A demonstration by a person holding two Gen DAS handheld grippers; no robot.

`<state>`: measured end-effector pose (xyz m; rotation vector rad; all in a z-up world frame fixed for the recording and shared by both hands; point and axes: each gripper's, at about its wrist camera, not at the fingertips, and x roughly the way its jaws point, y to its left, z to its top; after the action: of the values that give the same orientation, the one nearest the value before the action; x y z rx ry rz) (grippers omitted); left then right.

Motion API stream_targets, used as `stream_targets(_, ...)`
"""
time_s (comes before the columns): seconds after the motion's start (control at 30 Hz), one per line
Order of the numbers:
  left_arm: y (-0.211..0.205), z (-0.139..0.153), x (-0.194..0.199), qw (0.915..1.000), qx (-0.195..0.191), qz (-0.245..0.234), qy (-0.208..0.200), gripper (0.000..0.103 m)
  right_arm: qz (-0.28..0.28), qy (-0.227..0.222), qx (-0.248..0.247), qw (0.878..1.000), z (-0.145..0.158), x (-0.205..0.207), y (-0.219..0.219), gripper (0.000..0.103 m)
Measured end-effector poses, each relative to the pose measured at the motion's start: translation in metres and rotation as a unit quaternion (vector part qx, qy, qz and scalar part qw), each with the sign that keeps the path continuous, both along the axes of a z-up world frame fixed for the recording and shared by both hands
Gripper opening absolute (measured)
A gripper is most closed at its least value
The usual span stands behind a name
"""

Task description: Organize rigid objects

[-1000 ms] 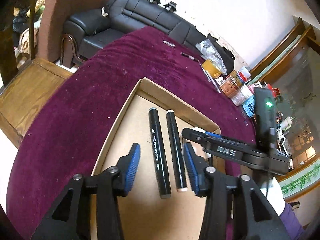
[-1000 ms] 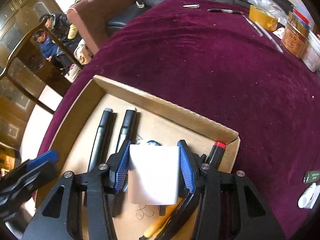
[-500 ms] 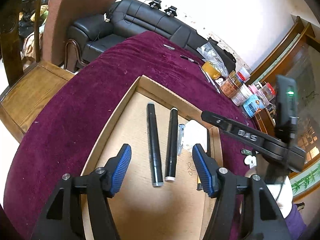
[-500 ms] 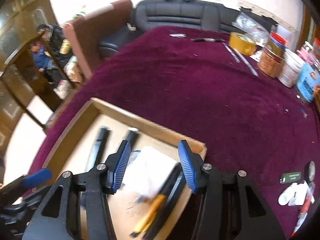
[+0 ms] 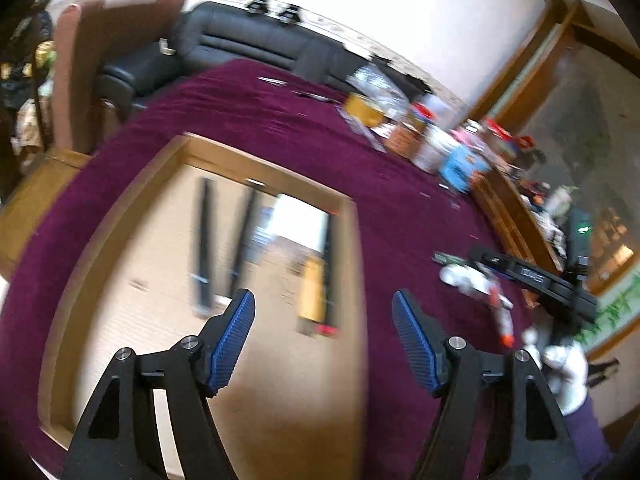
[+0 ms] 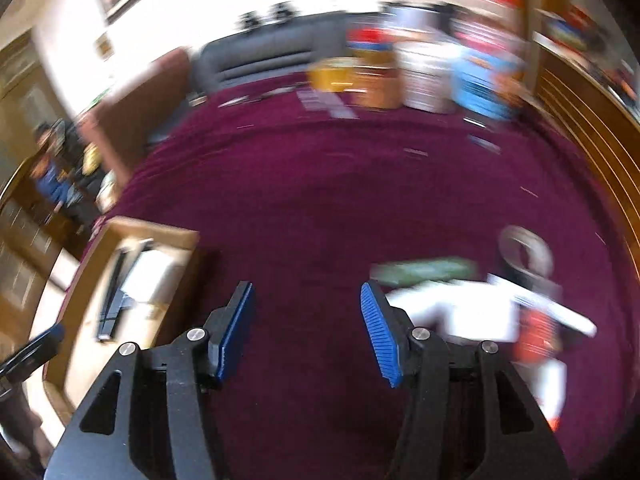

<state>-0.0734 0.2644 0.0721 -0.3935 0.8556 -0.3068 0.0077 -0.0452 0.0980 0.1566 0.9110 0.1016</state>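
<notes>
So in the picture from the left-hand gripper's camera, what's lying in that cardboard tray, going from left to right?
Two black markers, side by side → white block toward the far end → yellow pen-like thing nearer. Motion blur hides finer detail; a thin dark item beside the yellow one overlaps it.

Matt cardboard tray (image 5: pixel 120 216), velvety tablecloth (image 5: pixel 280 128)

Each black hand-held gripper (image 5: pixel 323 308) carried ribbed blue pads (image 5: pixel 234 336) and silver screws (image 5: pixel 187 343); a white glove (image 5: pixel 568 376) met a purple sleeve (image 5: pixel 586 436).
</notes>
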Motion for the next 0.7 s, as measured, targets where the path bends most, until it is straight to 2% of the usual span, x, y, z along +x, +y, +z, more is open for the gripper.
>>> stream_targets(0.1,-0.034,-0.003,-0.013,0.9989,-0.035,-0.028,0.008,0.072,-0.056,0.002,-0.002,0.998,-0.005,-0.008,-0.055,0.053)
stream_targets(0.2,-0.069,-0.015,-0.024,0.9969,-0.051,-0.056,0.023,0.072,-0.071,0.003,-0.005,0.997,-0.007,-0.008,-0.088,0.053)
stream_targets(0.3,-0.102,-0.030,-0.031,0.9943,-0.036,-0.086,0.052,0.072,-0.087,0.012,-0.001,0.996,-0.014,0.004,-0.109,0.053)
stream_targets(0.4,-0.120,-0.031,-0.036,0.9931,-0.021,-0.097,0.062,0.072,-0.091,0.018,-0.007,0.996,-0.025,0.021,-0.115,0.053)
stream_targets(0.47,-0.124,-0.026,-0.040,0.9938,-0.013,-0.094,0.059,0.072,-0.115,0.048,-0.032,0.992,-0.038,0.035,-0.122,0.053)
stream_targets(0.53,-0.122,-0.023,-0.043,0.9944,-0.009,-0.090,0.054,0.072,-0.127,0.071,-0.013,0.989,-0.049,0.040,-0.128,0.054)
stream_targets(0.57,-0.122,-0.022,-0.044,0.9949,-0.007,-0.086,0.052,0.072,-0.114,0.070,0.002,0.991,-0.053,0.039,-0.126,0.055)
stream_targets(0.63,-0.118,-0.022,-0.045,0.9956,-0.002,-0.077,0.053,0.072,-0.069,0.068,0.013,0.995,-0.053,0.032,-0.110,0.050)
stream_targets(0.67,-0.115,-0.023,-0.045,0.9957,-0.002,-0.075,0.054,0.072,-0.042,0.063,0.023,0.997,-0.052,0.026,-0.100,0.045)
stream_targets(0.7,-0.114,-0.025,-0.043,0.9957,-0.001,-0.071,0.059,0.072,-0.015,0.062,0.034,0.997,-0.050,0.021,-0.091,0.036)
